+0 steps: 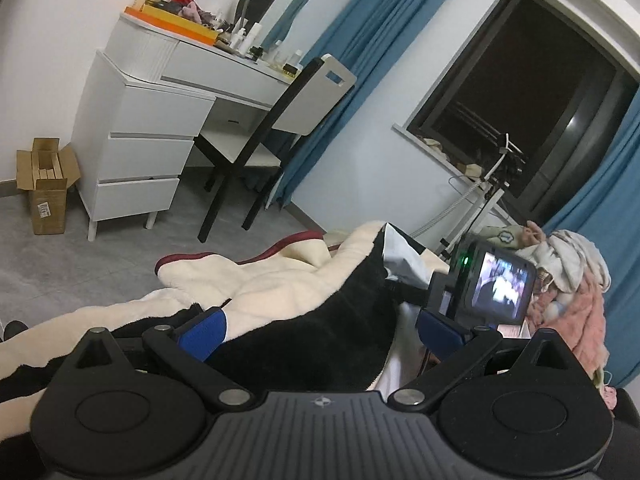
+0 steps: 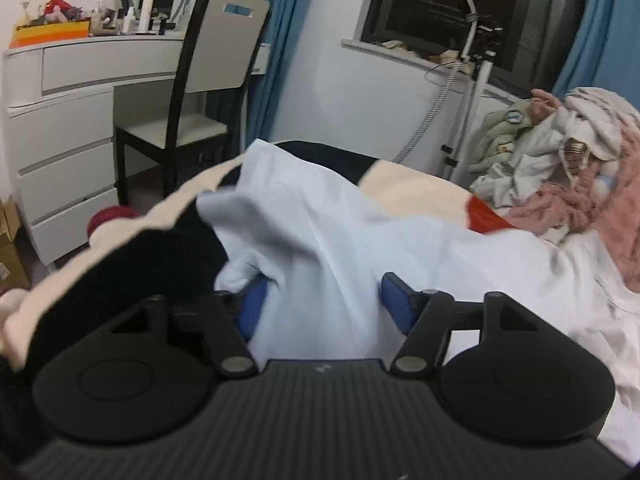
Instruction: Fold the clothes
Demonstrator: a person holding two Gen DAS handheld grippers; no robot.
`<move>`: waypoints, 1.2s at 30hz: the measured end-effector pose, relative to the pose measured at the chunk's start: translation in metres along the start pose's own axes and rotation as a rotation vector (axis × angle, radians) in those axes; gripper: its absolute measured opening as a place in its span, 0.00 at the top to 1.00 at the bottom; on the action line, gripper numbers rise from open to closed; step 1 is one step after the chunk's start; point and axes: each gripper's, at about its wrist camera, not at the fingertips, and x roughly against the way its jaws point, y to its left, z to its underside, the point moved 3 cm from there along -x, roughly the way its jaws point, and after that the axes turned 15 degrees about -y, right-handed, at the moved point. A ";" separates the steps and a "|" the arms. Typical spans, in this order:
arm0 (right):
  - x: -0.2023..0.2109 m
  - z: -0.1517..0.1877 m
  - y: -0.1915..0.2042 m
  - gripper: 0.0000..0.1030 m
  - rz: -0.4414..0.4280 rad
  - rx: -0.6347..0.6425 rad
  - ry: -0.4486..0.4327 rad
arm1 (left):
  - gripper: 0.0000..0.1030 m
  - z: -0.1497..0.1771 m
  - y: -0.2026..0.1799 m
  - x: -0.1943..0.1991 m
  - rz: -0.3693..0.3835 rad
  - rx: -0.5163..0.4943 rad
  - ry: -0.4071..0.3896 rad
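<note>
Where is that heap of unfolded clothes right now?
The heap of clothes lies at the far right in both views, on the bed beside the blue curtain, beyond the pale blue garment lying between the right claw's fingers.

Black-and-cream garment (image 1: 320, 332), pale blue cloth (image 2: 320, 240).

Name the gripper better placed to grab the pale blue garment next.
Right. The right gripper is open with the pale blue garment bunched between its fingers. The left gripper straddles black fabric instead.
</note>
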 end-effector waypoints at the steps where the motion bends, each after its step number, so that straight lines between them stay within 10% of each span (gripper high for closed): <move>1: -0.001 -0.003 0.000 0.70 -0.011 -0.015 0.003 | 0.00 0.001 -0.002 0.001 -0.001 -0.007 -0.004; 5: 0.010 -0.015 -0.012 0.93 -0.018 -0.094 -0.020 | 0.00 0.003 -0.012 0.009 0.004 -0.046 -0.027; 15: 0.125 -0.044 -0.163 0.94 0.199 -0.309 -0.349 | 0.00 0.004 -0.042 0.053 0.133 -0.104 -0.023; 23: 0.151 0.066 -0.304 0.91 0.518 -0.538 -0.201 | 0.00 0.054 -0.083 0.060 0.258 -0.243 0.079; 25: 0.139 0.096 -0.321 0.81 0.469 -0.619 -0.095 | 0.00 0.066 -0.087 0.055 0.270 -0.261 0.103; 27: 0.134 0.112 -0.325 0.26 0.429 -0.661 -0.043 | 0.00 0.076 -0.095 0.051 0.275 -0.281 0.112; 28: 0.134 0.115 -0.325 0.15 0.419 -0.669 -0.043 | 0.00 0.079 -0.097 0.050 0.277 -0.292 0.112; 36: 0.184 0.078 -0.304 0.10 0.390 -0.560 -0.117 | 0.00 0.087 -0.103 0.051 0.315 -0.340 0.118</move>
